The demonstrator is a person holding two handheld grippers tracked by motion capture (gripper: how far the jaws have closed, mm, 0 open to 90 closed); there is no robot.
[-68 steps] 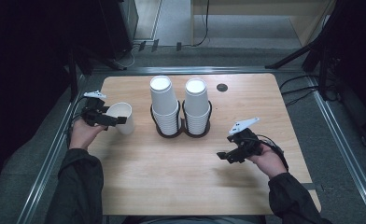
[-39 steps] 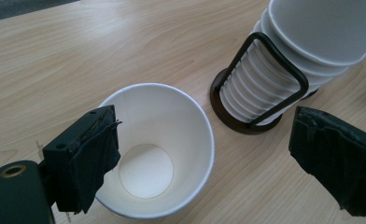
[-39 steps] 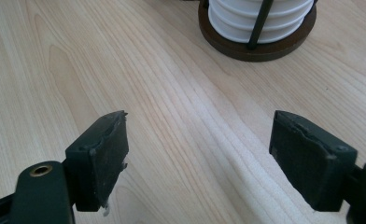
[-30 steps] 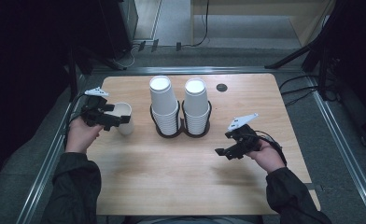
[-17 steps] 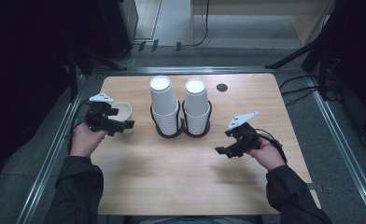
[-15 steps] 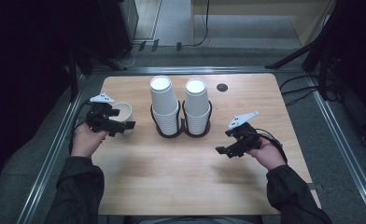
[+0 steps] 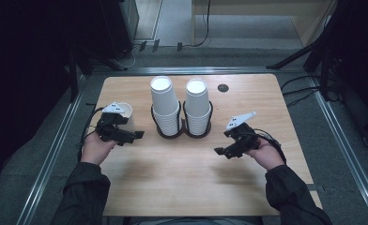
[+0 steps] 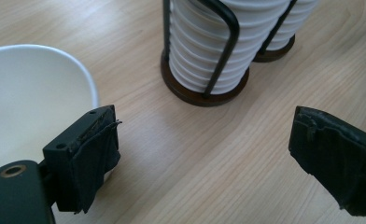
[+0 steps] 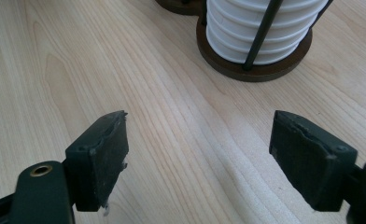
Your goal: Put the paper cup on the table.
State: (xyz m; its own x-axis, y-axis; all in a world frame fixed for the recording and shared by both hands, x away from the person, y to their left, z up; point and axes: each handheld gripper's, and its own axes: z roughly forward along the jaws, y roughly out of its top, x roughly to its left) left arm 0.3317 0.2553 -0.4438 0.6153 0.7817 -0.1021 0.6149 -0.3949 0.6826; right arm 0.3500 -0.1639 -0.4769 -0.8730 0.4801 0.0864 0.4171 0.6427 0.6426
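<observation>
A white paper cup (image 8: 29, 100) is seen standing on the wooden table (image 7: 172, 187), to the left of two cup stacks (image 7: 165, 105) in black holders. The left gripper (image 7: 134, 137) is spread wide beside the cup, with nothing held. The right gripper (image 7: 221, 152) is spread wide too, over bare wood.

Two stacks of paper cups in a black wire holder (image 7: 180, 133) stand side by side at the middle of the table (image 7: 182, 187), toward its far edge – they wall off the straight line between the left and right halves there. A single cup (image 7: 124, 112) stands upright just beside the left gripper (image 7: 134, 137), well apart from the holder, with bare wood between them. The right gripper (image 7: 221, 152) has bare wood ahead of it up to the holder's base. The whole near half of the table lies bare – wide passage across.
</observation>
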